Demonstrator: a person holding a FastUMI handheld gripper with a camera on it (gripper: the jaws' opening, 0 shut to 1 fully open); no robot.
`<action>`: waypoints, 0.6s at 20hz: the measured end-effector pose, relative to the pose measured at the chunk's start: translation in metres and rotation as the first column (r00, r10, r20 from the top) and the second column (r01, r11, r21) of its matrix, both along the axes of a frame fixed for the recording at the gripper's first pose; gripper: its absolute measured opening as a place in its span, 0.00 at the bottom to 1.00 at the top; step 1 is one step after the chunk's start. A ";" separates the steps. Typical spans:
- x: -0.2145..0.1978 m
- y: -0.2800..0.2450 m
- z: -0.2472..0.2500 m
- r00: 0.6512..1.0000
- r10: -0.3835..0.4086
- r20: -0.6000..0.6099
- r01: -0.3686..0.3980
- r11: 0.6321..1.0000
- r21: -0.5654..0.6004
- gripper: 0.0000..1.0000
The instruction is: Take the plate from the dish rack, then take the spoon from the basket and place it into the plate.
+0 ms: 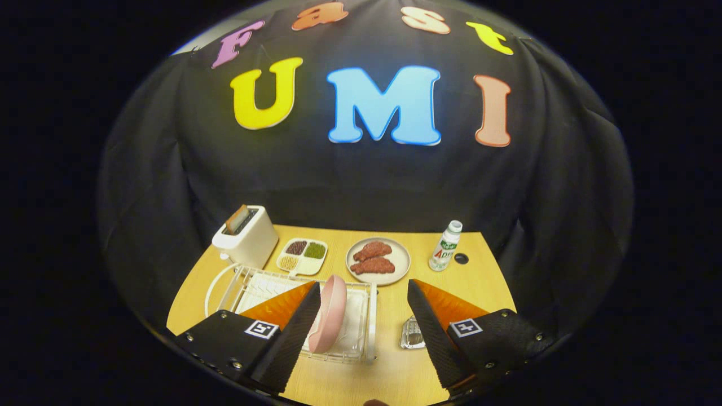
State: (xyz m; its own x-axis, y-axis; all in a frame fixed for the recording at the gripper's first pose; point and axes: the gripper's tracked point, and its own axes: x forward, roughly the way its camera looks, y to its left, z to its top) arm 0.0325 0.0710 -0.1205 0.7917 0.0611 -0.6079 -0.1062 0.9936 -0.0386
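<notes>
We note pink plate upright on edge in white dish rack, between fingers, just beside left one. We see gripper fingers spread wide, pinching nothing. Small clear basket sits by right finger; spoon we cannot make out. Beyond on wooden counter: toaster, divided dish, plate of meat, bottle.
</notes>
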 end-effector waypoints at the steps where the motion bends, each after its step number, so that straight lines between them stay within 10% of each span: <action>1: 0.003 0.005 -0.010 0.999 0.000 -0.040 -0.001 1.000 -0.024 0.95; 12: 0.025 0.019 -0.104 0.960 -0.154 -0.235 0.102 0.971 -0.217 0.85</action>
State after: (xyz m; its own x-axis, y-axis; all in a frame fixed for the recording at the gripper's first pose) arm 0.0572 0.0895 -0.2249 0.6074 -0.1748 -0.7749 -0.0103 0.9737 -0.2277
